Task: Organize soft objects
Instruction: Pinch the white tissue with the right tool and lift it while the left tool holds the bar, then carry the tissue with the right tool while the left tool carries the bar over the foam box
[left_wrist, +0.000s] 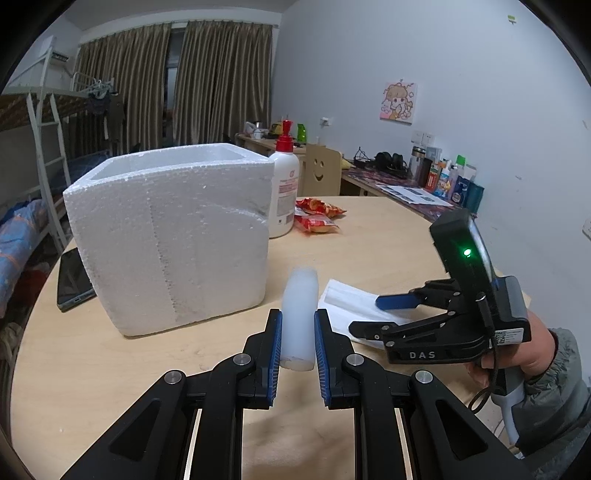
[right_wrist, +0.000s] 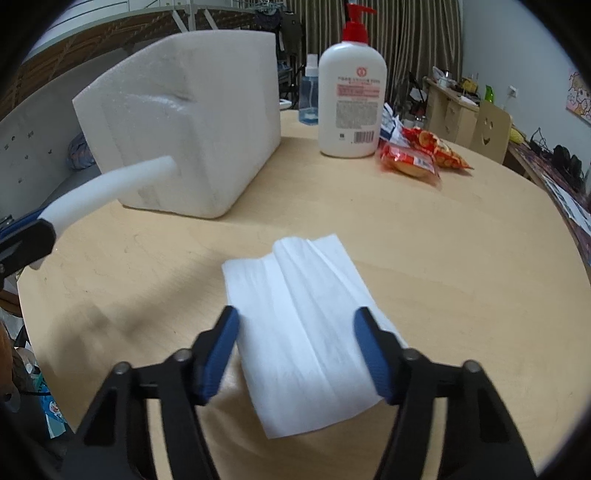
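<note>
My left gripper (left_wrist: 298, 314) is shut on a white foam stick (left_wrist: 299, 317), which points forward just above the round wooden table (left_wrist: 388, 236). In the right wrist view the stick (right_wrist: 110, 184) reaches toward the white foam box (right_wrist: 192, 110). The box (left_wrist: 170, 236) stands open-topped just ahead on the left. A white folded tissue (right_wrist: 295, 280) lies flat on the table. My right gripper (right_wrist: 297, 314) hangs low over its near end, open, one blue pad on each side of it. From the left wrist, the right gripper (left_wrist: 364, 314) sits over the tissue (left_wrist: 341, 295).
A white lotion bottle with a red pump (right_wrist: 352, 99) and red snack packets (right_wrist: 417, 155) stand beyond the box. A blue spray bottle (right_wrist: 308, 96) is behind them. A dark phone (left_wrist: 72, 280) lies left of the box. A person's hand (left_wrist: 535, 350) holds the right gripper.
</note>
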